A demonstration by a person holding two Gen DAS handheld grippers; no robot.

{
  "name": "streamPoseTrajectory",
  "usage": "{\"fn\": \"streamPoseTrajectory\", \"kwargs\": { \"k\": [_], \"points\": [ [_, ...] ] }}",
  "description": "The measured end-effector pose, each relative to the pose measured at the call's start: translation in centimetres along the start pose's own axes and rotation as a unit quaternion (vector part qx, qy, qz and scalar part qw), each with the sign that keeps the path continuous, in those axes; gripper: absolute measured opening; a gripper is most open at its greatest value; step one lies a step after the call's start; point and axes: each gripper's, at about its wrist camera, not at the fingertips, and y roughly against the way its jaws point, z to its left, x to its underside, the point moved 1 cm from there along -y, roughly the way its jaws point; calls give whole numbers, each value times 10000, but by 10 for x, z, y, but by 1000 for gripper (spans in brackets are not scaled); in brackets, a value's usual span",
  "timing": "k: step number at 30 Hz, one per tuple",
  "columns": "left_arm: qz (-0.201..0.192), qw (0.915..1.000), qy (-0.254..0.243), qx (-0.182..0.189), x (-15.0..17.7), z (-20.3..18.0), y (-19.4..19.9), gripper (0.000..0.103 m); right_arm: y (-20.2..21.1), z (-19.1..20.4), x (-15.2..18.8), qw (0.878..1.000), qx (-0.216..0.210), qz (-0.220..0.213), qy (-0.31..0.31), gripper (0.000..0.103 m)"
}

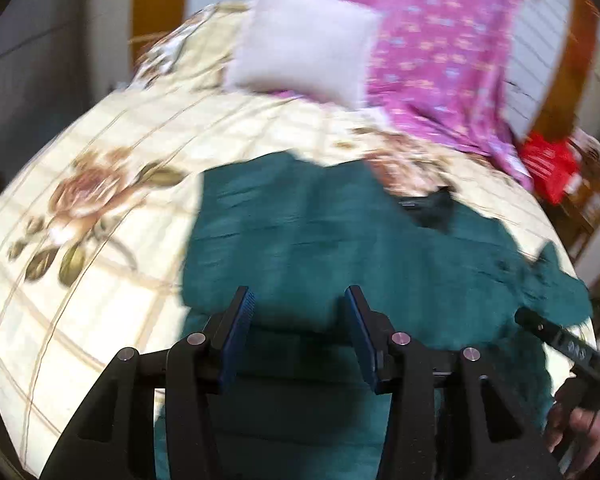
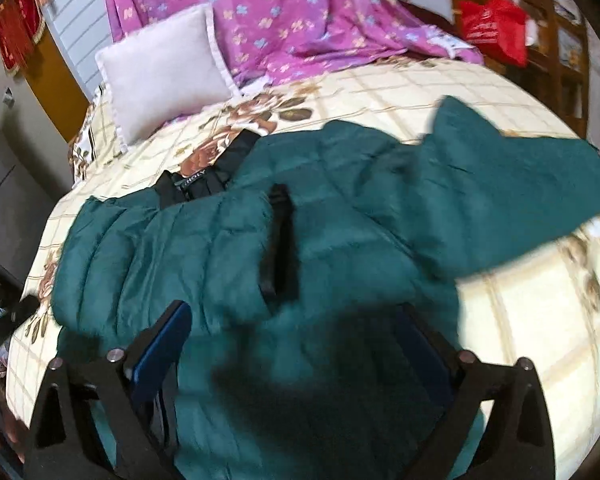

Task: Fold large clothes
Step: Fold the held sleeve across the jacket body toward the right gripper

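My green jacket (image 2: 320, 216) lies spread mid-bed (image 1: 100, 140), one sleeve (image 2: 520, 184) flung toward the right edge; I judge folding barely begun. Left claw (image 1: 300, 332) and right claw (image 2: 296, 356) both gape wide, empty.

teal jacket (image 2: 308, 240) hem hidden, lining label unreadable
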Motion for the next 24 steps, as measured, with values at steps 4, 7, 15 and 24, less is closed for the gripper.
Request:
{"fn": "streamPoseTrajectory", "kwargs": {
  "k": [4,7,15,24],
  "points": [
    [205,9993,238,-216,0,23,-22,28,-35,5,-13,9966,-632,518,-97,21],
    [225,9990,307,-248,-1,28,-32,28,-15,10,-23,9987,-6,-185,480,17],
    [151,9996,205,-133,-5,13,-39,28,-22,-15,-28,9980,571,-21,257,27],
    [-28,9999,-14,-123,-30,-23,-64,28,-12,22,-49,9962,141,-282,815,53]
  ]
}}
